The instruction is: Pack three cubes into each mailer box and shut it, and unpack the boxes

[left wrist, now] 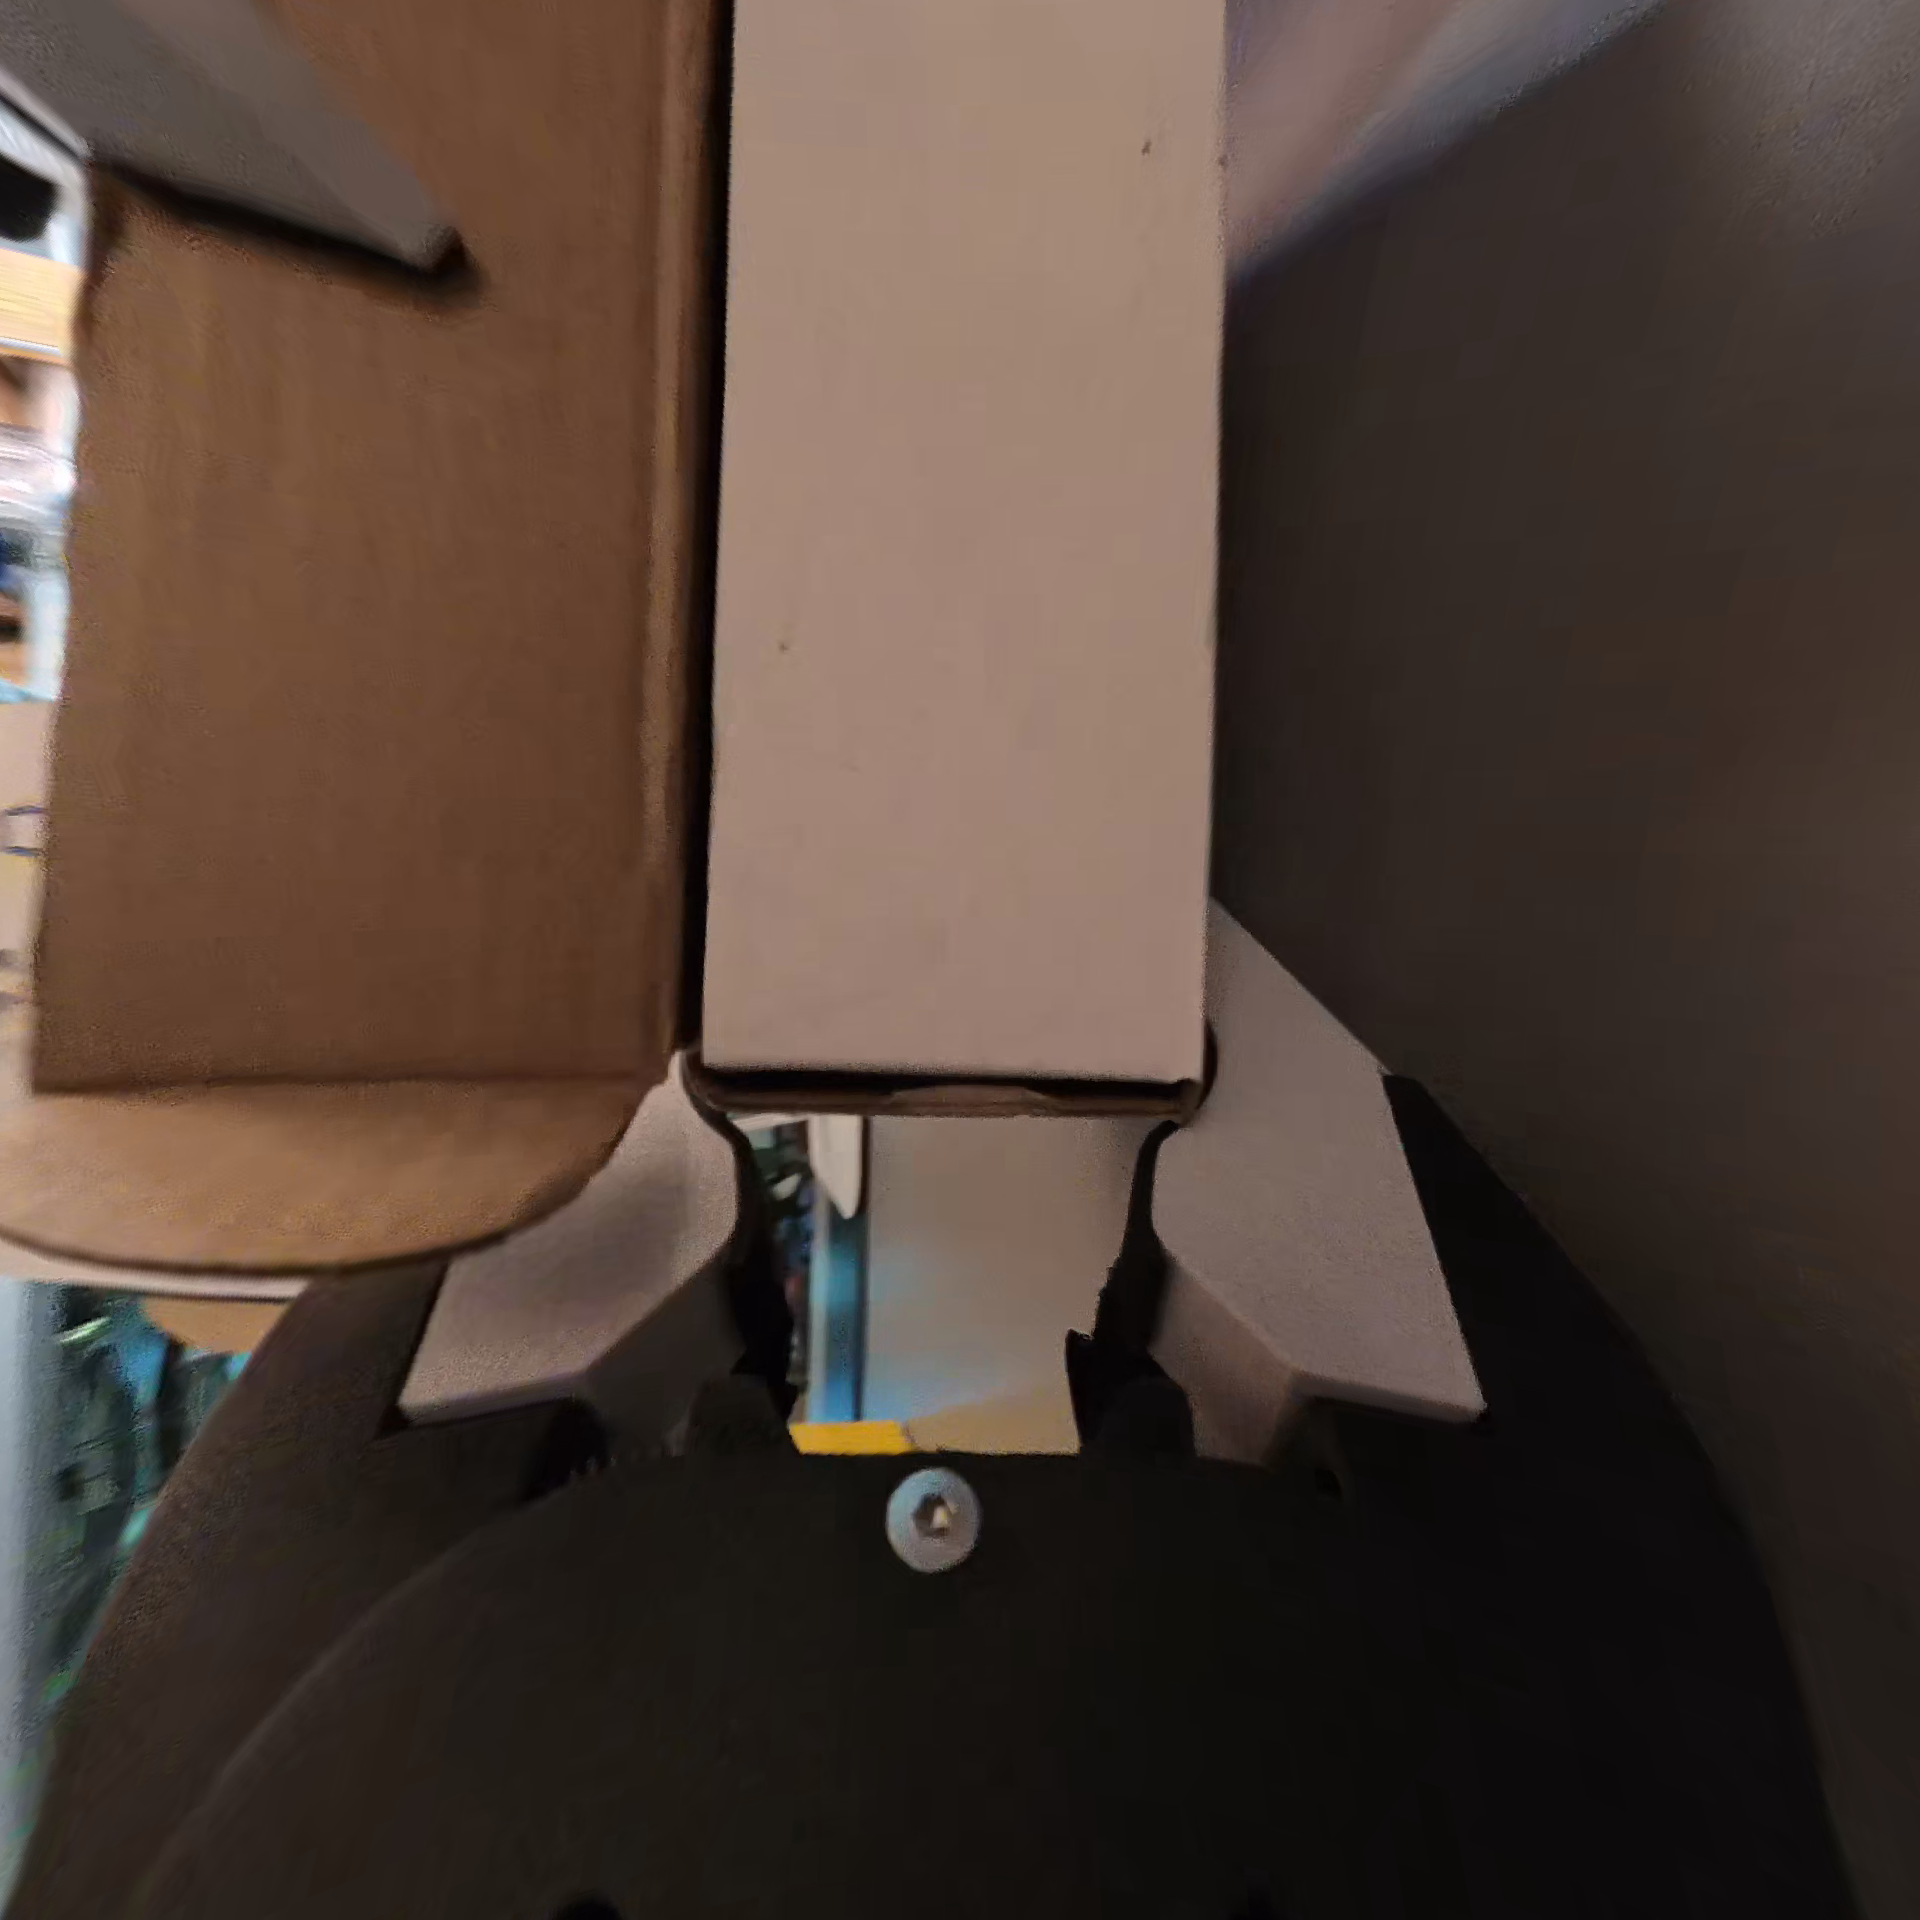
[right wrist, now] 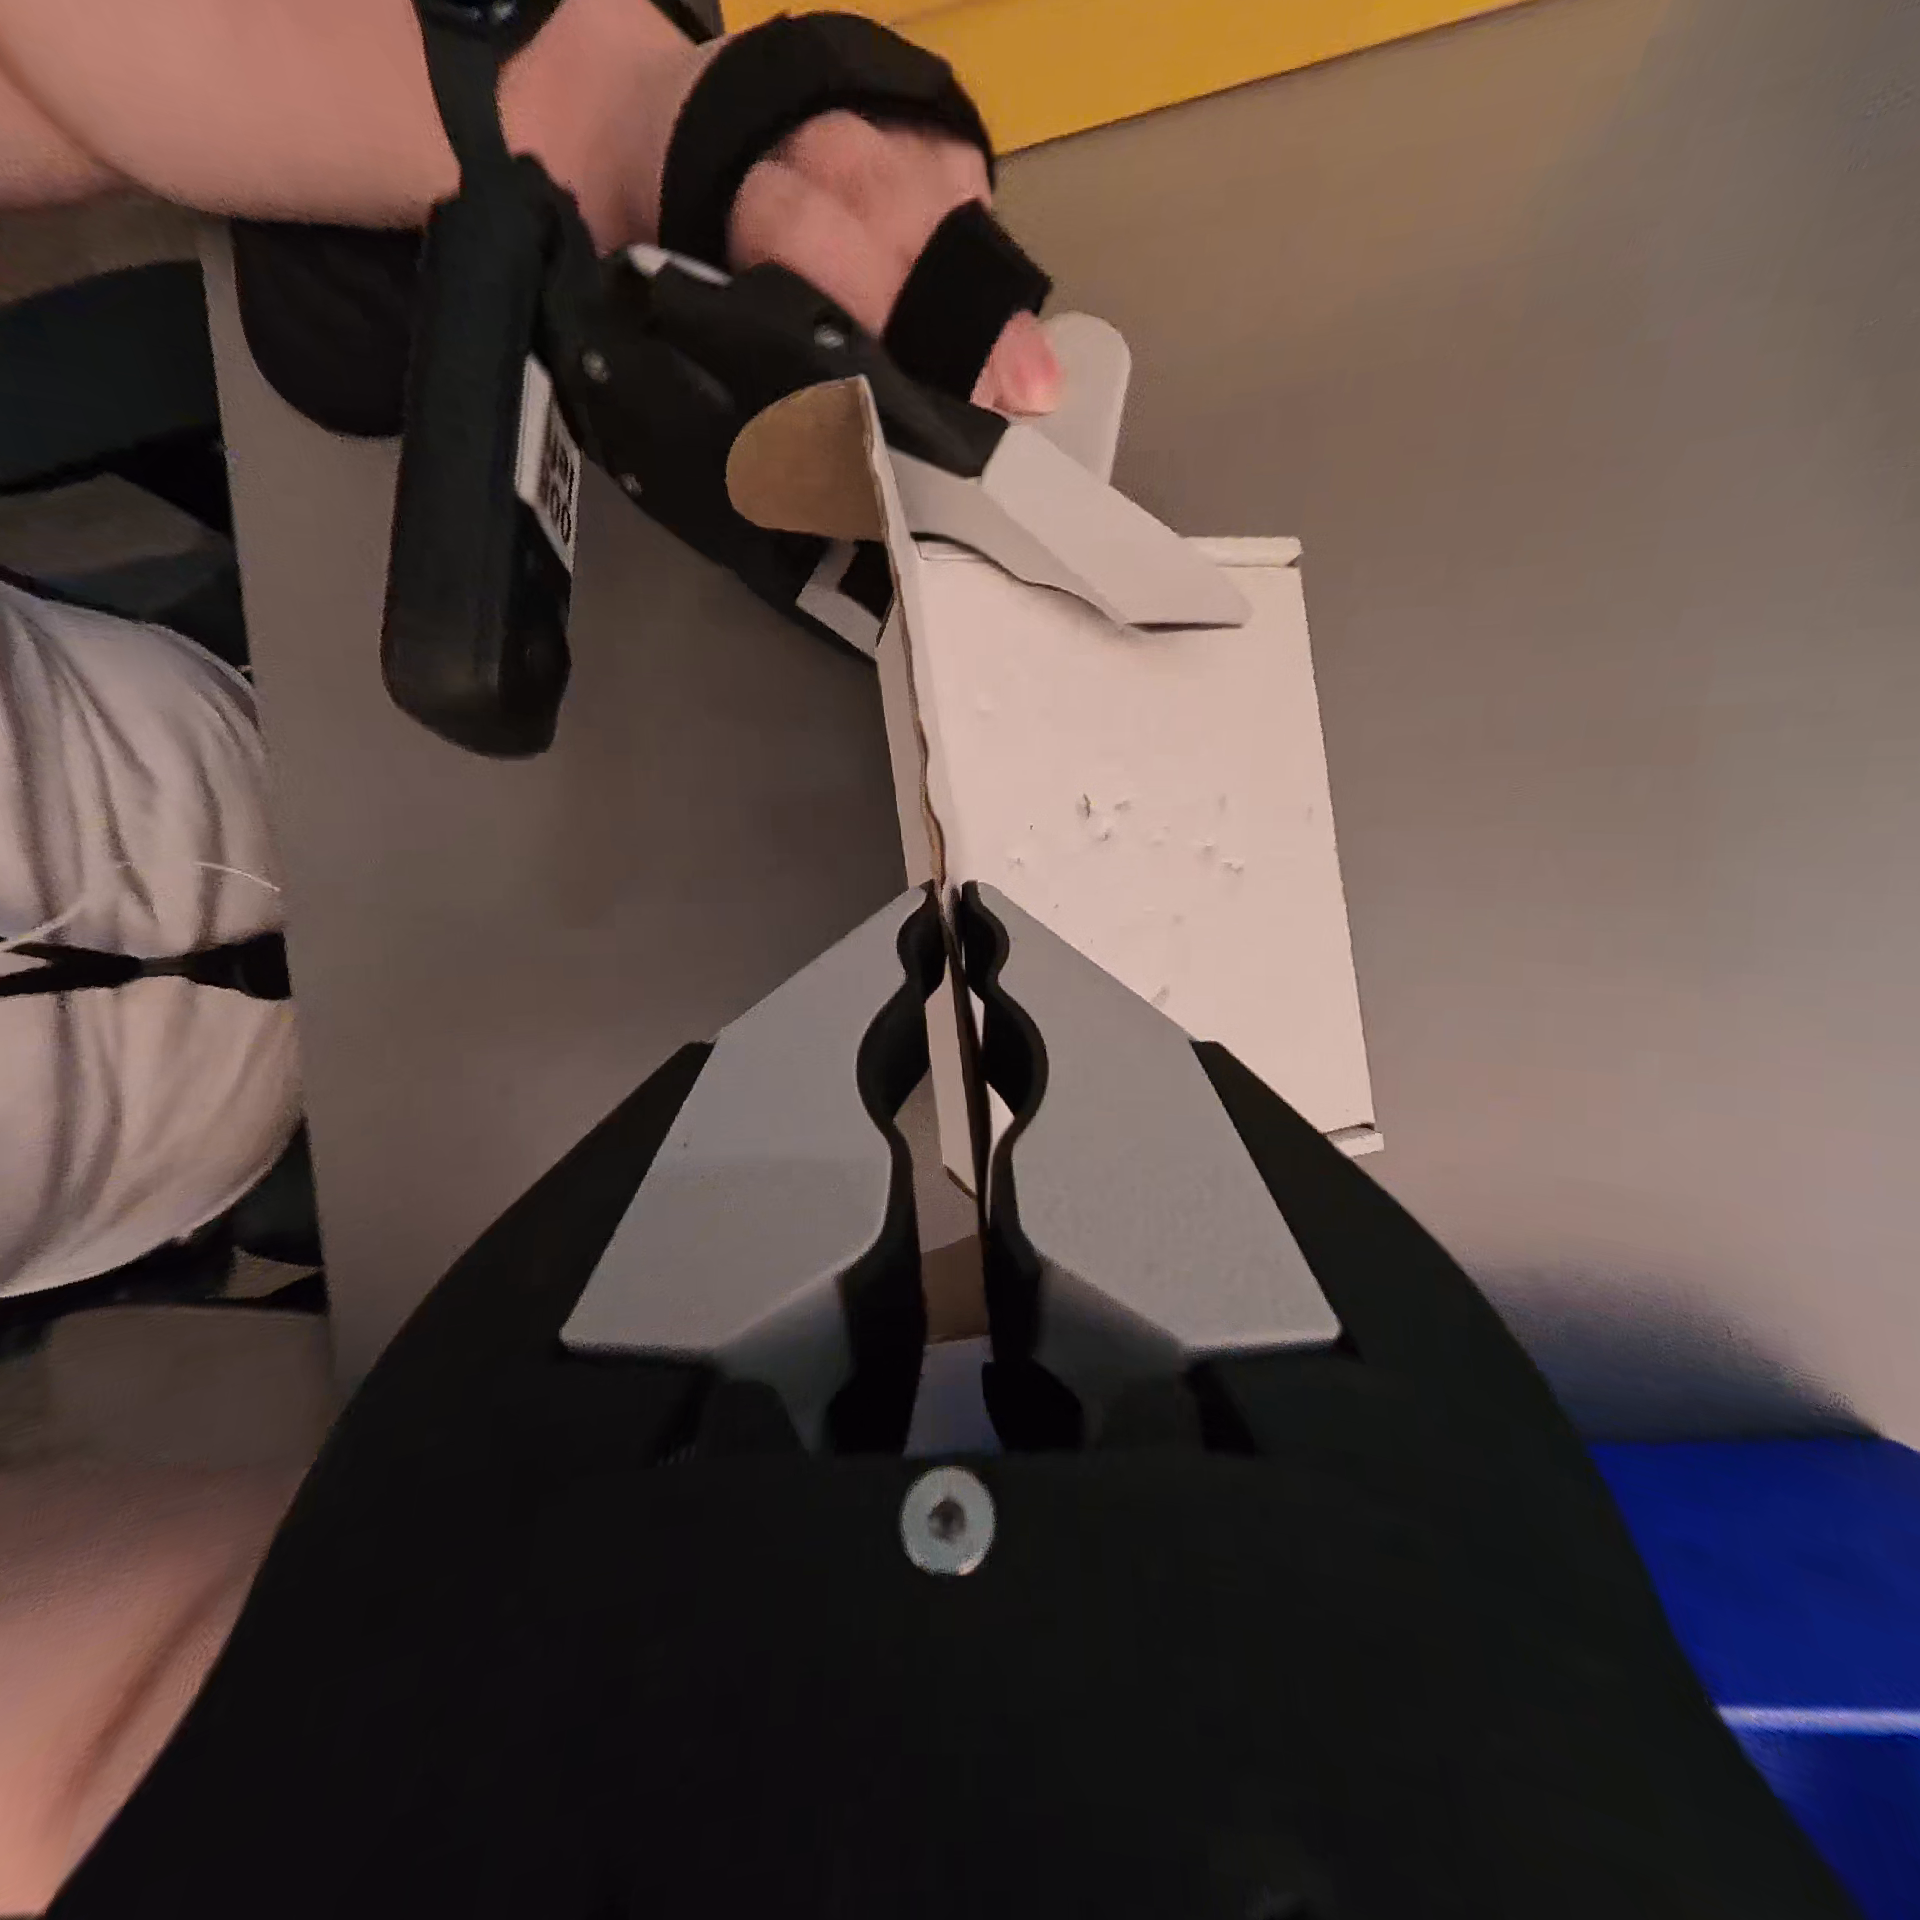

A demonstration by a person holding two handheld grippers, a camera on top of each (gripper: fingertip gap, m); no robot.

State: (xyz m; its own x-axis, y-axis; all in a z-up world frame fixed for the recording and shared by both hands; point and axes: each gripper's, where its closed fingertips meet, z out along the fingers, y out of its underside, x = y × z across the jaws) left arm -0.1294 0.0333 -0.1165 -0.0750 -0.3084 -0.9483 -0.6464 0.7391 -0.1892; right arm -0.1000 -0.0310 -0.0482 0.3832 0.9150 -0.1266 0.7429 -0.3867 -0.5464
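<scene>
A white mailer box [left wrist: 966,520] with a brown inside fills the left wrist view. My left gripper [left wrist: 945,1081] is shut on its narrow white wall, one pad on each side. Its open lid [left wrist: 364,623] shows its brown inner face at left, with a rounded flap below. In the right wrist view my right gripper [right wrist: 948,894] is shut on the thin edge of that lid [right wrist: 914,727], seen edge-on beside the box [right wrist: 1122,831]. A finger of the left gripper [right wrist: 1091,551] lies on the box's far end. No cubes are in view.
The grey tabletop [right wrist: 1558,520] lies behind the box. A person's hand [right wrist: 831,177] in a black strap holds the left gripper, with white clothing [right wrist: 104,935] at left. A blue object [right wrist: 1766,1558] sits at lower right and a yellow strip [right wrist: 1143,62] at the top.
</scene>
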